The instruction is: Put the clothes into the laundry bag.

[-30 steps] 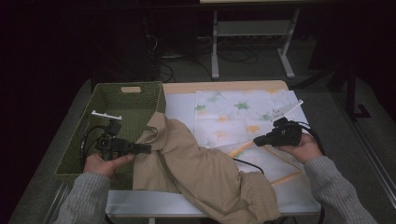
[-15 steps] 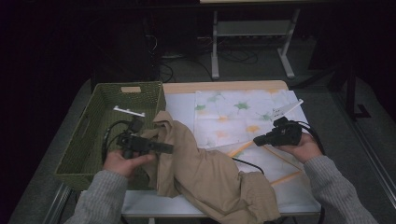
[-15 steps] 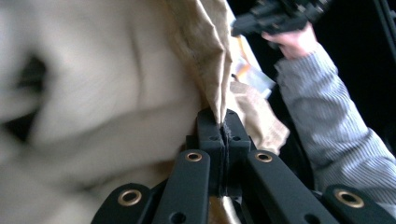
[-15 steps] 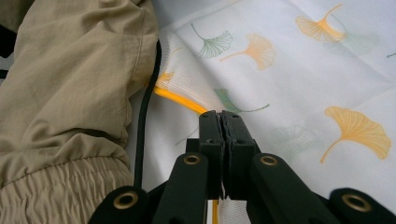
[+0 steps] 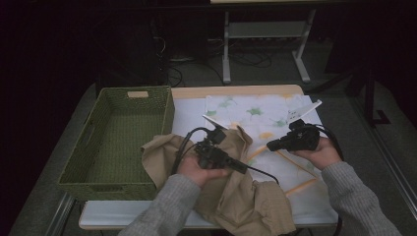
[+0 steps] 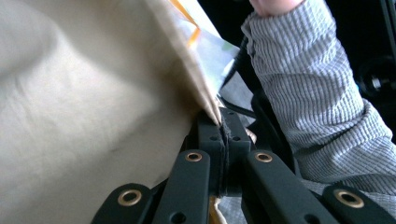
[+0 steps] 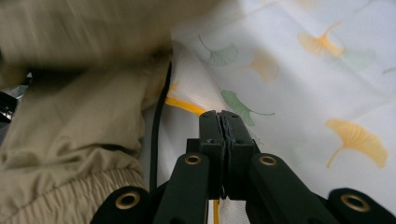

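Since the earlier frames the left gripper (image 5: 235,166) has swept from beside the basket (image 5: 105,132) toward frame centre, dragging a fold of the tan garment (image 5: 241,196) clamped in its closed jaws. The garment lies lower centre, running down-right. The right gripper (image 5: 272,145), jaws closed on nothing, rests over the leaf-print cloth (image 5: 255,110). The basket holds nothing.

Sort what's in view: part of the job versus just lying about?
In the job:
- tan garment, its edge pinched in the left gripper
- leaf-print cloth, pinched by the right gripper

Lying about:
- green basket, nothing visible in it
- table
- metal stand behind the table
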